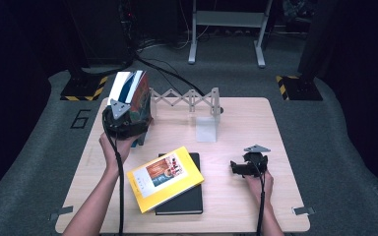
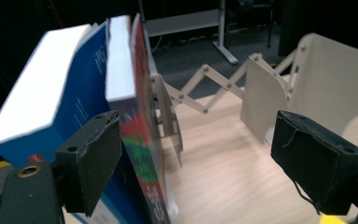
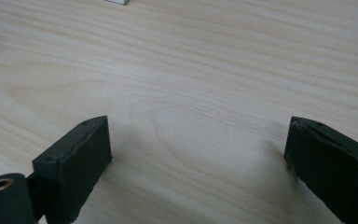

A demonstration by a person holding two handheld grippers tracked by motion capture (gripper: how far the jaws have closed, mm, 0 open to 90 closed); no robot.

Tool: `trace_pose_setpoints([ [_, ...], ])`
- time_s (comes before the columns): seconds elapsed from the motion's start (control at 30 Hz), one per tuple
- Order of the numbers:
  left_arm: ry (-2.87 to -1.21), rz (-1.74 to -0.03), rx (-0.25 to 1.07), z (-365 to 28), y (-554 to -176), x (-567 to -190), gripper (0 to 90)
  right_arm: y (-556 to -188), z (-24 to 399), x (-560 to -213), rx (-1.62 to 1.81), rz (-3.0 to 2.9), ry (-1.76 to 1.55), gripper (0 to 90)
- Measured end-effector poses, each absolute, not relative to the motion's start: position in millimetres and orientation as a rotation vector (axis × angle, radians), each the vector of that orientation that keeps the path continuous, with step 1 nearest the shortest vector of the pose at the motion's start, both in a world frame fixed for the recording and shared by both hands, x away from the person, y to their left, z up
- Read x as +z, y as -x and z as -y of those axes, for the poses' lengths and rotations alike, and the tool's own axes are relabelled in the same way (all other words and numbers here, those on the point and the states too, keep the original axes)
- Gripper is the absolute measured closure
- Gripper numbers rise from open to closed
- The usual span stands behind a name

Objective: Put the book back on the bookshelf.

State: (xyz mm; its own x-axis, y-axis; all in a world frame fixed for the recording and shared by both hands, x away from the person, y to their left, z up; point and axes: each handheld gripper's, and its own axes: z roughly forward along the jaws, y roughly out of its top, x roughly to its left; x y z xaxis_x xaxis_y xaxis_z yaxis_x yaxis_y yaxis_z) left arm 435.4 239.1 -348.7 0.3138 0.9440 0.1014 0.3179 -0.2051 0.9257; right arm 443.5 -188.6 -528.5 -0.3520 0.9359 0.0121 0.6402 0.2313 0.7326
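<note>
Left hand-held gripper [image 2: 198, 163] open beside upright books [image 2: 121, 107], none gripped.

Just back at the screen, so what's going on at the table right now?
A person is shelving books in an expanding rack. The left gripper is open beside two books leaning upright at the rack's left end, one pad close against a cover. The right gripper is open over bare table. A yellow book lies on a black one, not yet shelved.
</note>
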Motion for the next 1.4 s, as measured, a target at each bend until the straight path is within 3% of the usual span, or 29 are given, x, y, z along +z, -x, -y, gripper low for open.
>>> trace_pose_setpoints([
  [1.0,-1.938,-1.208,0.598,-262,-394,-463,6.4,-442,187,-529,0.925,-2.089,-1.432,6.7],
  [1.4,-1.965,-1.251,0.543,-267,-381,-483,1.1,-441,186,-529,0.927,-2.094,-1.427,7.2],
])
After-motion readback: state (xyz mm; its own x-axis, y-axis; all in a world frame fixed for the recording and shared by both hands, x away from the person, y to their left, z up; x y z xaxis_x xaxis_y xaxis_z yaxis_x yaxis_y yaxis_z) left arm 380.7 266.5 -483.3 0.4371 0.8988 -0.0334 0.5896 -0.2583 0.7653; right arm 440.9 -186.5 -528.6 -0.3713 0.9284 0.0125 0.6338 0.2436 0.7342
